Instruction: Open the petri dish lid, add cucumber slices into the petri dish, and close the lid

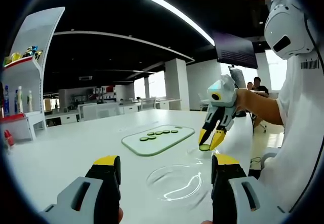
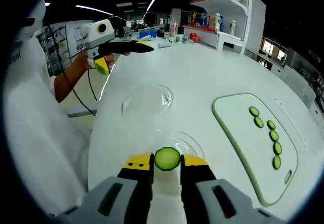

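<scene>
Right gripper (image 2: 167,164), yellow-tipped black jaws closed on a round green cucumber slice (image 2: 167,158), which stands on edge between the two tips. In the left gripper view the same gripper (image 1: 211,142) enters from the right, held in a person's hand, with the slice (image 1: 204,147) pinched at its tips just above the white table (image 1: 66,148).

Beneath the held slice lies a clear, shallow petri dish base (image 2: 178,142), uncovered; whether the slice touches it cannot be told. A second clear round piece, the petri dish lid (image 2: 147,99), rests on the table farther off, apart from the base; in the left gripper view it (image 1: 175,182) lies between that gripper's jaws.

Left gripper (image 1: 166,171), jaws spread wide and grasping nothing; seen from the right gripper view (image 2: 126,46), it is held above the table.

Pale green glass cutting board (image 2: 238,133) beside the dishes, bearing a row of five cucumber slices (image 2: 271,135).
</scene>
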Demonstrator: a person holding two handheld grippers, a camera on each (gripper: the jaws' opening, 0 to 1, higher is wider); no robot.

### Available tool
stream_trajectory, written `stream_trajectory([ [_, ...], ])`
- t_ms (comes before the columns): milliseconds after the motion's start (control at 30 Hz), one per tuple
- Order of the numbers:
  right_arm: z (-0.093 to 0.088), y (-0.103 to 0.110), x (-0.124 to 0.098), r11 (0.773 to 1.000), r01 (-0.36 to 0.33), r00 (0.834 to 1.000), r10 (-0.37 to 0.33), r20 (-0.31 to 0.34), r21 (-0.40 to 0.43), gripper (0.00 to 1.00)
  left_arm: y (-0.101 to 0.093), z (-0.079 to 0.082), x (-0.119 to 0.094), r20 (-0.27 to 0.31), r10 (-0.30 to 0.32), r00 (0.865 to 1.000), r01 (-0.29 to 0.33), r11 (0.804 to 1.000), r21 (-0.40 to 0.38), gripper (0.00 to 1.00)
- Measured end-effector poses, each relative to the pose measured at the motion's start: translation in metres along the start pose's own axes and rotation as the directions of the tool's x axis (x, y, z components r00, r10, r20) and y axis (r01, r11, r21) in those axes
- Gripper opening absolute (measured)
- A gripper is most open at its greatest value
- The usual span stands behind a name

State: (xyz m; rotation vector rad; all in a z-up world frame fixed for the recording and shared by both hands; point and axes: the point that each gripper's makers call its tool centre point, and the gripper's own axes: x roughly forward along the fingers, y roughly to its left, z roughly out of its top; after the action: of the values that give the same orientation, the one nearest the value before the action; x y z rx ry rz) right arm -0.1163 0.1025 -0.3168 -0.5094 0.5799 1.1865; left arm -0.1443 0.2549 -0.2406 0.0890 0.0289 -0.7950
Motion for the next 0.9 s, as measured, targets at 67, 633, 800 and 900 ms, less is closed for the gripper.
stream_trajectory([
  [67,-0.0002,0.0003,0.0005,1.0,0.0,1.0,0.0,0.0,0.002,0.2,0.0004,0.0005,-0.0004,0.001,0.001,1.0,-0.001,1.0,0.0,0.73],
  [633,-0.0012,0.0063,0.0038,1.0,-0.016,1.0,0.016,-0.011,0.013,0.23,-0.0013,-0.0002,0.0011,-0.005,-0.007,1.0,0.007,1.0,0.002,0.73],
  [800,-0.0015,0.0047,0.0034,1.0,-0.005,1.0,0.005,-0.011,0.01,0.28,-0.0014,-0.0013,0.0006,-0.009,-0.007,1.0,0.007,1.0,0.002,0.73],
  [900,0.0003,0.0041,0.0019,1.0,-0.001,1.0,0.001,-0.004,0.01,0.28,-0.0009,-0.0016,0.0004,-0.01,-0.005,1.0,0.005,1.0,0.001,0.73],
])
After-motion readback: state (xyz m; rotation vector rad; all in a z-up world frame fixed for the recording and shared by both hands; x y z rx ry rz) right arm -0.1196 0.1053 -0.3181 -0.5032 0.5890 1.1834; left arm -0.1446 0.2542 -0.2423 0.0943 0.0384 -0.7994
